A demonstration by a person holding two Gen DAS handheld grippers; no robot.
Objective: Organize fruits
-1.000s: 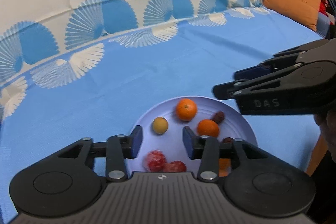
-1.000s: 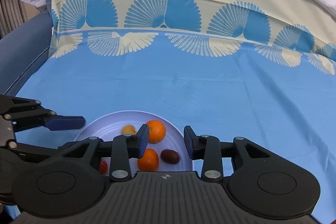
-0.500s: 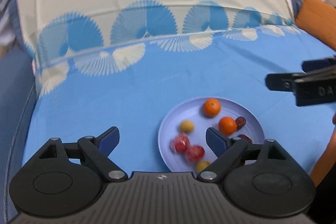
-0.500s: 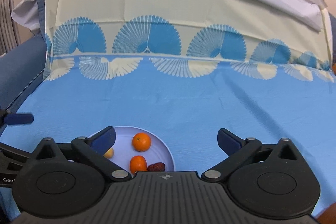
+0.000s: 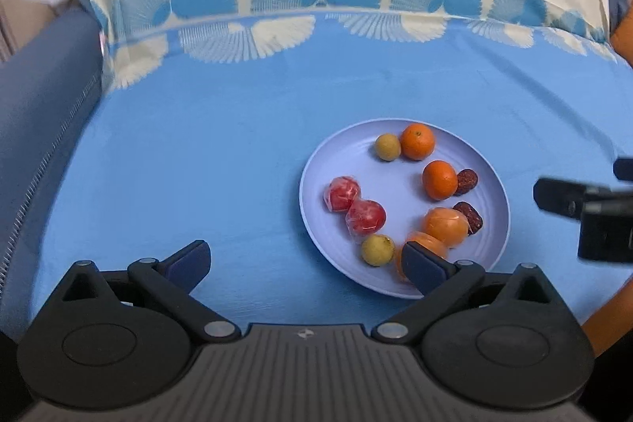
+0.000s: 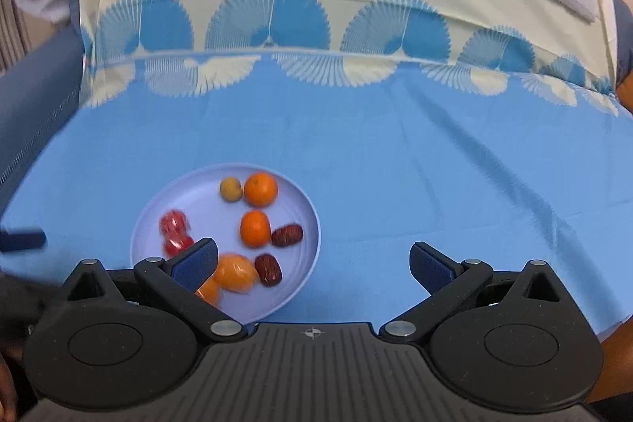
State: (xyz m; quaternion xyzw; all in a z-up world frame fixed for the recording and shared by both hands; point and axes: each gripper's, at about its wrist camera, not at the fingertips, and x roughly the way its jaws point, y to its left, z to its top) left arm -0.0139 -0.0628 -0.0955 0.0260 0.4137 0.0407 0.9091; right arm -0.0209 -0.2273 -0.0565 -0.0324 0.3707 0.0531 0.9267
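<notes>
A pale lilac plate lies on the blue cloth and holds the fruit: two bare oranges, two wrapped orange fruits, two wrapped red fruits, two small yellow fruits and two dark dates. My left gripper is open and empty, held back above the plate's near left edge. My right gripper is open and empty, above the plate's near right edge; it also shows at the right in the left wrist view.
The blue cloth with a fan pattern covers a sofa seat and backrest. A dark blue armrest stands at the left. An orange cushion sits at the far right.
Both grippers have opened wide and pulled back and up from the plate, so the whole plate now shows. The fruit on the plate has not moved.
</notes>
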